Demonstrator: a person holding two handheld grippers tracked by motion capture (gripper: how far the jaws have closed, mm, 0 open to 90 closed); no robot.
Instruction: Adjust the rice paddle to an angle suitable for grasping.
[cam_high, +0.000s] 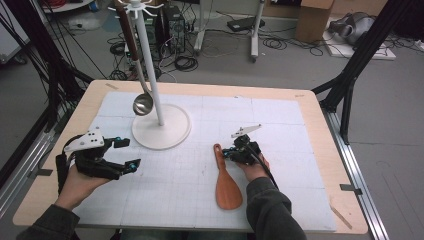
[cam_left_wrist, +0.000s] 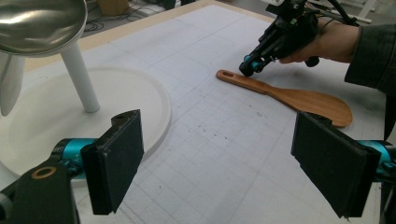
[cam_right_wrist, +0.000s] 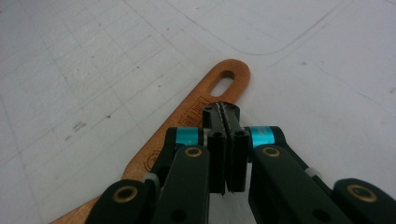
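A wooden spatula (cam_high: 226, 187) lies flat on the white gridded mat (cam_high: 280, 125), its holed handle end pointing away from me. My right gripper (cam_high: 226, 152) is shut just above that handle end (cam_right_wrist: 189, 114), pads pressed together with nothing between them. From the left gripper view, the right gripper (cam_left_wrist: 247, 66) points down beside the spatula (cam_left_wrist: 299, 98). My left gripper (cam_high: 129, 154) hovers low over the mat's left side, open and empty (cam_left_wrist: 219, 168). A steel ladle (cam_high: 143, 103) with a brown handle hangs from the white hook stand (cam_high: 150, 65).
The stand's round white base (cam_high: 170, 137) sits on the mat between the two hands, close to the left gripper. The wooden table edge (cam_high: 320, 105) frames the mat. Cables, frame legs and a cardboard box (cam_high: 314, 17) lie on the floor beyond.
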